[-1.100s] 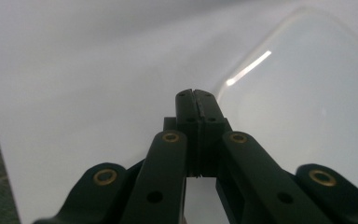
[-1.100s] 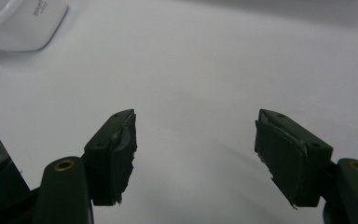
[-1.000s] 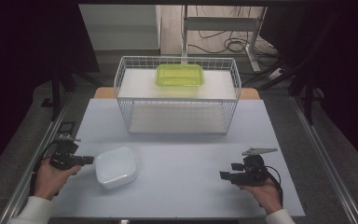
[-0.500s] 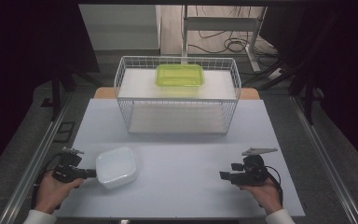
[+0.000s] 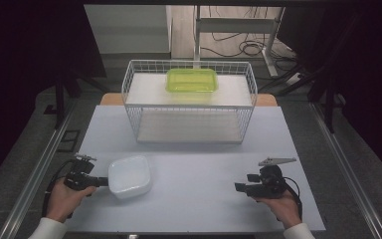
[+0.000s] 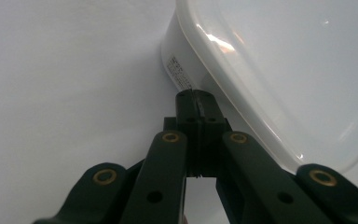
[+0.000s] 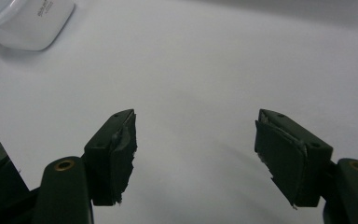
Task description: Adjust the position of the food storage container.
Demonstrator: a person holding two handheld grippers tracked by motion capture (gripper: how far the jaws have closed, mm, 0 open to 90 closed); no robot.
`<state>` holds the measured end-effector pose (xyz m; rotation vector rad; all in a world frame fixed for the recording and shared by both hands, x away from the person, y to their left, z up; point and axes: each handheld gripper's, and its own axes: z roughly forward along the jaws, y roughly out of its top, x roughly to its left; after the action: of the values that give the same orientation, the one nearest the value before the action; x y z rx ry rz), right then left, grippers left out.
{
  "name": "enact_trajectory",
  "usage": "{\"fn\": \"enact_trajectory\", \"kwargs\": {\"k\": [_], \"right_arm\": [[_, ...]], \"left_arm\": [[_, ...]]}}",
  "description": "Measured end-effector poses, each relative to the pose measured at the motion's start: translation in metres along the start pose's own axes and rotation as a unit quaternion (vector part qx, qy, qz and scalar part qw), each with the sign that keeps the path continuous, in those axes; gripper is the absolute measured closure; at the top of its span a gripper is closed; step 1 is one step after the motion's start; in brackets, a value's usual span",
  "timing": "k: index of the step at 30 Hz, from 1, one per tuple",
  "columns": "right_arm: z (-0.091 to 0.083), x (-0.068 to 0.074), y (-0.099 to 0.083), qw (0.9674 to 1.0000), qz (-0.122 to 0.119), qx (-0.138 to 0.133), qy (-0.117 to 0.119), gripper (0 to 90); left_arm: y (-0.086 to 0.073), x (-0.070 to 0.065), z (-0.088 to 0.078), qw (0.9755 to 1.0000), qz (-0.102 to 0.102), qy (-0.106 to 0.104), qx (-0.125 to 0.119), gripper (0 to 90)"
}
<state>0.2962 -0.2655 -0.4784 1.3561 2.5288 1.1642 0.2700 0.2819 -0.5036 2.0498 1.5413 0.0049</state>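
Left hand-held gripper [image 6: 196, 100] closed against white container [image 6: 279, 70], printed label [image 6: 179, 70] too small to read.

I see the box [image 5: 130, 175] on the table [image 5: 199, 164] at my left, and the wire basket [image 5: 189, 102] behind it holds a tub [image 5: 191, 79].

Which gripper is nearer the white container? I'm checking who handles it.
Left. The left gripper is shut at the white container's rim; the right gripper sits open, well apart.
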Motion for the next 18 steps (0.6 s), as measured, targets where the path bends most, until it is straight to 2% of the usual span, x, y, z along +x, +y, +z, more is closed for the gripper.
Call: {"fn": "enact_trajectory", "kwargs": {"k": [4,5,6,10,18], "right_arm": [[0.0,0.0,-0.001,1.0,0.0,0.001,-0.001,29.2],[0.0,0.0,-0.001,1.0,0.0,0.001,-0.001,29.2],[0.0,0.0,-0.001,1.0,0.0,0.002,-0.001,29.2],[-0.002,0.0,-0.001,1.0,0.0,0.0,0.0,29.2],[-0.001,0.0,-0.001,1.0,-0.001,0.001,0.0,29.2]], "left_arm": [[0.006,-0.006,0.005,1.0,0.006,-0.003,0.0,89.7],[0.008,-0.009,0.007,1.0,0.001,-0.004,-0.004,89.7],[0.009,-0.01,0.008,0.9999,0.01,-0.006,0.001,89.7],[0.015,-0.017,0.013,0.9998,0.016,-0.01,0.004,89.7],[0.022,-0.028,0.022,0.9997,0.015,-0.02,-0.004,89.8]]}}
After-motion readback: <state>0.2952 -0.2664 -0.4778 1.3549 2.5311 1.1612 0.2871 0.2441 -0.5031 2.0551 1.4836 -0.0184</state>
